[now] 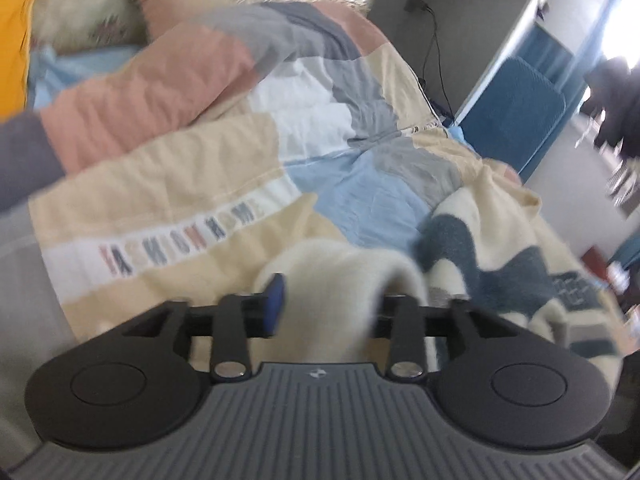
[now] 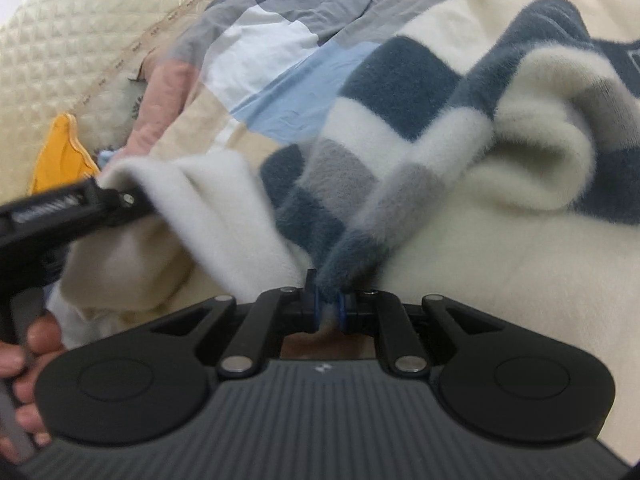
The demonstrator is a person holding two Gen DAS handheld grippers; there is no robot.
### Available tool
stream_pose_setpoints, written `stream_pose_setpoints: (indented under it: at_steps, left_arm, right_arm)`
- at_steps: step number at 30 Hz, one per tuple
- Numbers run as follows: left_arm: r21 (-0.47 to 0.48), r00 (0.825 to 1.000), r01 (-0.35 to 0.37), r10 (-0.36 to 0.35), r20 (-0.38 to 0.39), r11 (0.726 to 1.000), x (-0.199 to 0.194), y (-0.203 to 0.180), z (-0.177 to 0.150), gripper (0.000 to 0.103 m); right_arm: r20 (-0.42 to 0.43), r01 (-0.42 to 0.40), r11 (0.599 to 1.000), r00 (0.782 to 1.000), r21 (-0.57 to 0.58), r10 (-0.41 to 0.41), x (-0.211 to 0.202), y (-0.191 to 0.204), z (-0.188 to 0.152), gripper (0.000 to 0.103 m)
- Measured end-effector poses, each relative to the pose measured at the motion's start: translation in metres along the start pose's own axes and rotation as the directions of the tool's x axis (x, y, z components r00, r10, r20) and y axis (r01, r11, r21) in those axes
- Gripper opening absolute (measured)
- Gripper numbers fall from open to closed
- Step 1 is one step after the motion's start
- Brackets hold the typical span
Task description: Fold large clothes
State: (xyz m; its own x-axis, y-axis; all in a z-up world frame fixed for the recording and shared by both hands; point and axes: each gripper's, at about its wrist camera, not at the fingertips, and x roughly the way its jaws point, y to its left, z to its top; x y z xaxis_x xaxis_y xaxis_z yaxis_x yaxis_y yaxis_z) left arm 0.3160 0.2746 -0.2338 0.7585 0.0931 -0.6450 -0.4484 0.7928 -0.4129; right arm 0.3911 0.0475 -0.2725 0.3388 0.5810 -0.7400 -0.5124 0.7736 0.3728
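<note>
**Right gripper clamped on the fleece, left jaws apart around a cream fold**

We start at our right gripper (image 2: 328,308): its two blue pads sit close together and pinch a bunched corner of the fleece blanket (image 2: 400,128), a dark teal tuft that rises straight out from between them. From that pinch the fuzzy cloth fans upward and to the right in checks of teal, grey and cream, with a thick cream roll curling over on the right side.

Our left gripper (image 1: 326,308) stands with its jaws apart. A rounded cream fold of the same fleece blanket (image 1: 332,280) lies in the gap between them. One blue pad (image 1: 275,300) shows on the left side of that fold; the other is hidden behind the cloth, and the view is too blurred for us to say whether either pad presses on it. In the right wrist view we see that left gripper (image 2: 132,198) from the side, its tip against the cream edge of the blanket, with the hand (image 2: 28,360) that carries it wrapped around the grey handle at the lower left.

Further out, the blanket lies rumpled on a patchwork duvet (image 1: 192,160) of beige, pink, grey, white and pale blue panels, with a band of printed letters (image 1: 180,240) across it. Beyond the duvet we see a quilted cream headboard (image 2: 68,48), a yellow cushion (image 2: 60,156) beside it, and, to the right in the left wrist view, a blue upholstered chair (image 1: 516,108) and a dark cable (image 1: 432,44) hanging on the grey wall.
</note>
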Motion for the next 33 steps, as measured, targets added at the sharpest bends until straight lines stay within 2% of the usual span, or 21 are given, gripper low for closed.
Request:
stream_pose_setpoints:
  at_steps: [3,6,9,11,12,15,16,18,19,21,25,27,31,33]
  left_arm:
    - [-0.113,0.998,0.060,-0.062,-0.015,0.992,-0.017,0.018,-0.003,0.054]
    - [-0.254,0.989,0.141,-0.146,0.003,0.957,-0.043,0.040,-0.011,0.056]
    - [-0.361,0.980,0.198,-0.183,0.077,0.911,-0.071,0.062,-0.019,0.056]
    - [-0.423,0.973,0.220,-0.169,0.155,0.879,-0.087,0.078,-0.023,0.058]
    - [-0.431,0.972,0.211,-0.142,0.187,0.877,-0.092,0.084,-0.023,0.059]
    - [-0.450,0.982,0.090,-0.004,0.189,0.888,-0.094,0.099,-0.016,0.059]
    - [-0.453,0.986,0.026,0.052,0.158,0.891,-0.091,0.102,-0.015,0.059]
    - [-0.441,0.989,-0.056,0.110,0.098,0.896,-0.081,0.105,-0.014,0.058]
    - [-0.433,0.992,-0.073,0.112,0.064,0.898,-0.075,0.105,-0.015,0.058]
    - [-0.412,0.998,-0.058,0.065,0.004,0.909,-0.062,0.102,-0.017,0.058]
    - [-0.332,0.998,-0.035,0.018,-0.055,0.942,-0.048,0.089,-0.019,0.058]
    - [-0.323,0.996,-0.012,-0.018,-0.091,0.946,-0.041,0.086,-0.023,0.058]
    - [-0.302,0.994,-0.010,-0.022,-0.103,0.953,-0.034,0.086,-0.026,0.058]
    - [-0.275,0.995,-0.021,-0.008,-0.103,0.961,-0.031,0.084,-0.026,0.053]
  right_arm:
    - [0.009,0.023,0.999,1.000,-0.022,-0.022,0.001,0.003,-0.001,0.012]
    - [0.016,0.017,1.000,1.000,-0.007,-0.017,0.001,0.002,-0.002,0.012]
    - [0.021,0.005,1.000,1.000,0.016,-0.005,-0.001,-0.002,-0.003,0.011]
    - [0.021,0.006,1.000,1.000,0.025,-0.007,-0.002,-0.003,-0.004,0.011]
    - [0.022,0.008,1.000,1.000,0.028,-0.008,-0.002,-0.003,-0.004,0.011]
    - [0.022,0.014,0.999,1.000,0.031,-0.015,-0.002,-0.002,-0.005,0.011]
    - [0.021,0.018,0.999,1.000,0.031,-0.018,-0.001,-0.001,-0.004,0.011]
    - [0.019,0.023,0.999,1.000,0.032,-0.023,0.000,0.000,-0.003,0.011]
    - [0.018,0.026,0.999,0.999,0.033,-0.026,0.001,0.000,-0.003,0.011]
    - [0.017,0.032,0.999,0.999,0.033,-0.032,0.002,0.000,-0.003,0.011]
    - [0.018,0.037,0.999,0.999,0.035,-0.038,0.003,0.001,-0.003,0.011]
    - [0.019,0.041,0.998,0.999,0.038,-0.042,0.004,0.002,-0.002,0.011]
    - [0.026,0.065,0.998,0.998,0.022,-0.066,0.011,0.006,-0.001,0.012]
    - [0.026,0.074,0.997,0.997,0.017,-0.074,0.012,0.007,0.000,0.012]
